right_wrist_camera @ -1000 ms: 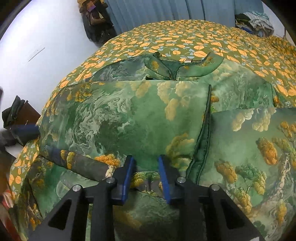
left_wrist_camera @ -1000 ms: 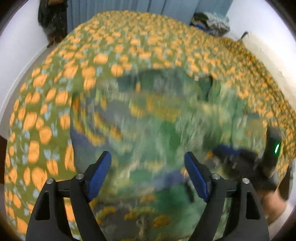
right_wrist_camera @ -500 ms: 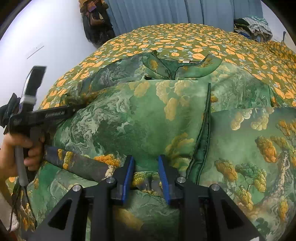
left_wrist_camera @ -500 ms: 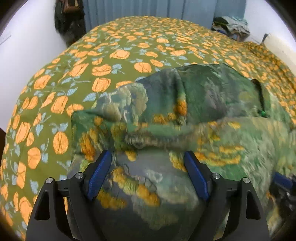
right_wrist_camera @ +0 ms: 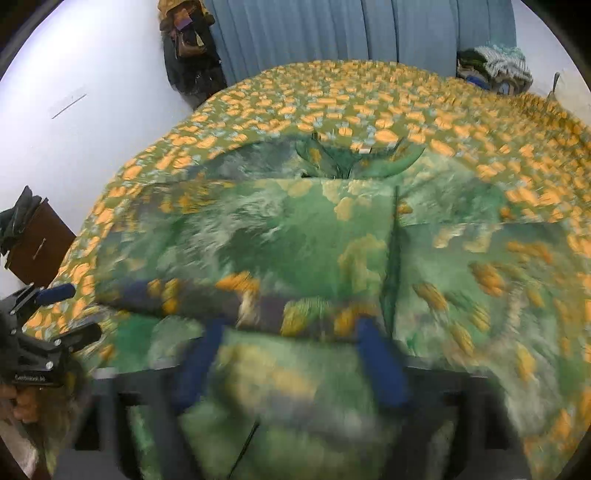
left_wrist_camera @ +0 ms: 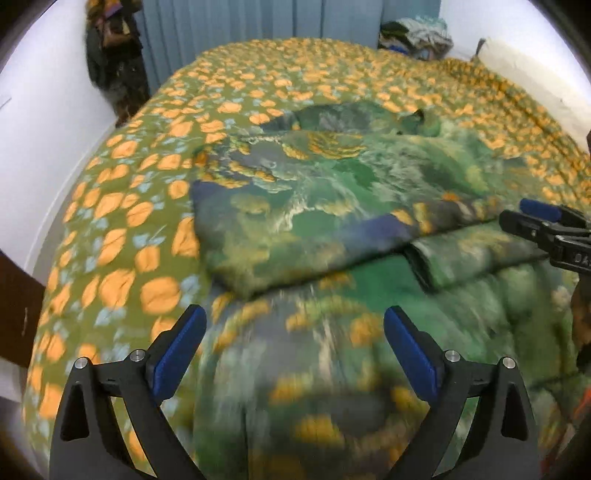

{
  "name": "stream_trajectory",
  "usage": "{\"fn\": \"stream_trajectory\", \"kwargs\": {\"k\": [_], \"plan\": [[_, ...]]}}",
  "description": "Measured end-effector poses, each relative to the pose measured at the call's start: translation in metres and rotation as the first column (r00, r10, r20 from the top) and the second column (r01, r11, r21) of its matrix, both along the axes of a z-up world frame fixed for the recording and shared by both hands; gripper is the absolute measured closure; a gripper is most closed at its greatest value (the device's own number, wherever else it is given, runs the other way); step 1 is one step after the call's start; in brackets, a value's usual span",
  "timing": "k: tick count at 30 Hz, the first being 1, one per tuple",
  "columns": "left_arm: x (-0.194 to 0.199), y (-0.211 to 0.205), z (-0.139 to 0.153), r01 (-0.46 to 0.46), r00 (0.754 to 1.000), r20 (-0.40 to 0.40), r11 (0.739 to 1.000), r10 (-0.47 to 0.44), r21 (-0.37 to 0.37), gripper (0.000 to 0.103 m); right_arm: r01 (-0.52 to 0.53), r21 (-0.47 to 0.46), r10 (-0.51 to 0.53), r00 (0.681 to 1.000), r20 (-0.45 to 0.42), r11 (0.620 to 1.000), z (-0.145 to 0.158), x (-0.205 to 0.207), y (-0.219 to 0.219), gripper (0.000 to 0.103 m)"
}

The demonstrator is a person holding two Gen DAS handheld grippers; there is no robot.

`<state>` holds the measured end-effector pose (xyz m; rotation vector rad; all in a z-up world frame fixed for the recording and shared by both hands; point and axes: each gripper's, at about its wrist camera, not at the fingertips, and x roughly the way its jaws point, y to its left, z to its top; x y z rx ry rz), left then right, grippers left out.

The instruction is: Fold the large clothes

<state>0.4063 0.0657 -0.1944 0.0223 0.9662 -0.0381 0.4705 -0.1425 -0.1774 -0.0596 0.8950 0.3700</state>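
A large green garment [left_wrist_camera: 332,206] with yellow tree print lies spread on the bed, its left side folded inward; its collar [right_wrist_camera: 354,162] points to the far end. My left gripper [left_wrist_camera: 293,343] is open and empty, just above the garment's near part. My right gripper [right_wrist_camera: 291,365] is open and blurred, over the garment's lower middle near a dark folded sleeve [right_wrist_camera: 236,299]. The right gripper also shows at the right edge of the left wrist view [left_wrist_camera: 546,229], and the left gripper at the left edge of the right wrist view [right_wrist_camera: 55,317].
The bed has a green cover with orange flowers [left_wrist_camera: 122,236]. A white wall [right_wrist_camera: 92,85] runs along the left, with a brown cabinet [right_wrist_camera: 37,243] beside the bed. Blue curtains [right_wrist_camera: 351,29] and a clothes pile [right_wrist_camera: 491,66] stand at the far end.
My right gripper has opened and let go of the garment fold it was pinching. My left gripper has drawn back toward the near edge, leaving the left side folded over.
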Motion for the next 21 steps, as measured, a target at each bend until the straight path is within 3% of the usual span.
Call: {"fn": "stream_trajectory", "kwargs": {"k": [4,9,15,18,21], "plan": [[-0.030,0.010,0.019,-0.021,1.000,0.022,1.000,0.021,-0.009,0.005,0.047,-0.117,-0.037,0.996,0.087,0.992,0.027,-0.041,-0.011,0.015],[-0.062,0.022,0.018,-0.050,0.999,0.005,0.999,0.050,-0.005,0.005,0.098,-0.217,-0.066,0.987,0.149,0.971,0.045,-0.068,-0.034,0.015],[-0.092,0.034,0.004,-0.074,0.996,-0.046,0.997,0.072,-0.035,0.005,0.122,-0.279,-0.073,0.981,0.180,0.953,0.052,-0.091,-0.052,0.015],[-0.099,0.041,-0.003,-0.073,0.994,-0.085,0.992,0.064,-0.100,0.005,0.124,-0.278,-0.077,0.981,0.175,0.953,0.052,-0.105,-0.073,0.015],[-0.106,0.049,-0.015,-0.065,0.990,-0.137,0.984,0.042,-0.169,0.005,0.122,-0.239,-0.097,0.989,0.114,0.963,0.044,-0.125,-0.118,0.015]]}}
